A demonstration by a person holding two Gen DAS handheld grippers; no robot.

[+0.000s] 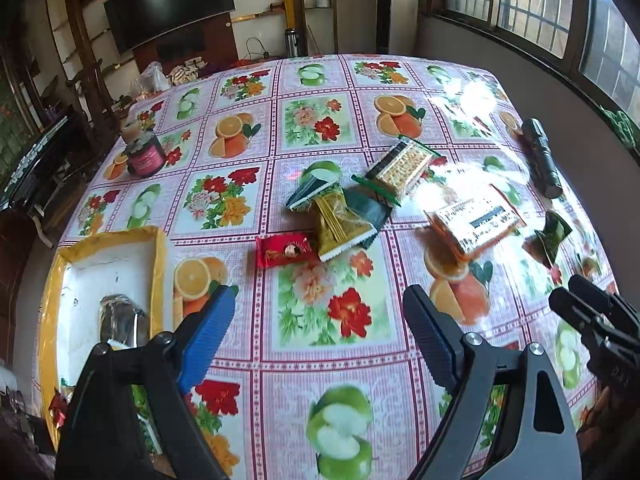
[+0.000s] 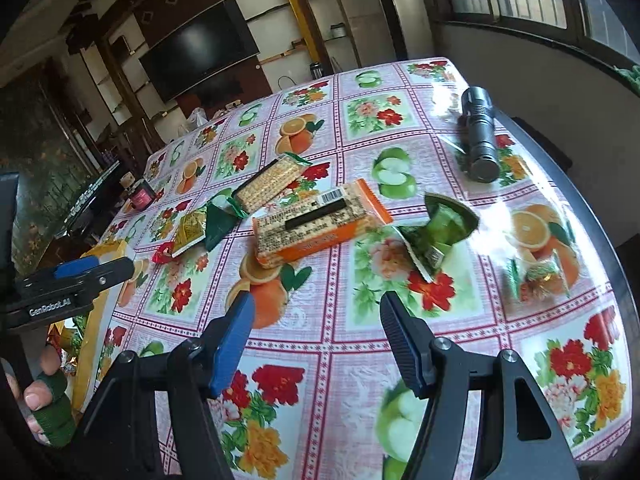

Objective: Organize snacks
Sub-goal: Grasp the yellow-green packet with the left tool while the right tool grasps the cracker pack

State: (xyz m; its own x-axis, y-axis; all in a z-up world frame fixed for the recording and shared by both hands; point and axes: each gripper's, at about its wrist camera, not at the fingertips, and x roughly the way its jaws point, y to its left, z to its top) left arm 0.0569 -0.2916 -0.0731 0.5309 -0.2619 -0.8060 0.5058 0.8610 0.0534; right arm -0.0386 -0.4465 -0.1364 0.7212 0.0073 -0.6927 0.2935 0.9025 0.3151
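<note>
Snack packets lie scattered mid-table: a red packet (image 1: 284, 250), a gold one (image 1: 340, 224), a green-edged cracker pack (image 1: 404, 164), an orange cracker pack (image 1: 476, 224) (image 2: 316, 220), and a torn green wrapper (image 2: 440, 232). At the left stands a yellow-rimmed white tray (image 1: 160, 264) with one dark wrapped snack (image 1: 120, 316) in it. My left gripper (image 1: 320, 336) hovers open over the cloth just right of the tray, empty. Short of the orange pack, my right gripper (image 2: 316, 340) is open too, with nothing between its fingers.
A black flashlight (image 2: 480, 132) lies near the table's far right edge. A dark jar (image 1: 144, 156) stands at the far left. A small clear candy bag (image 2: 540, 280) lies at the right. A hand with green-taped fingers (image 2: 48, 400) holds the left gripper.
</note>
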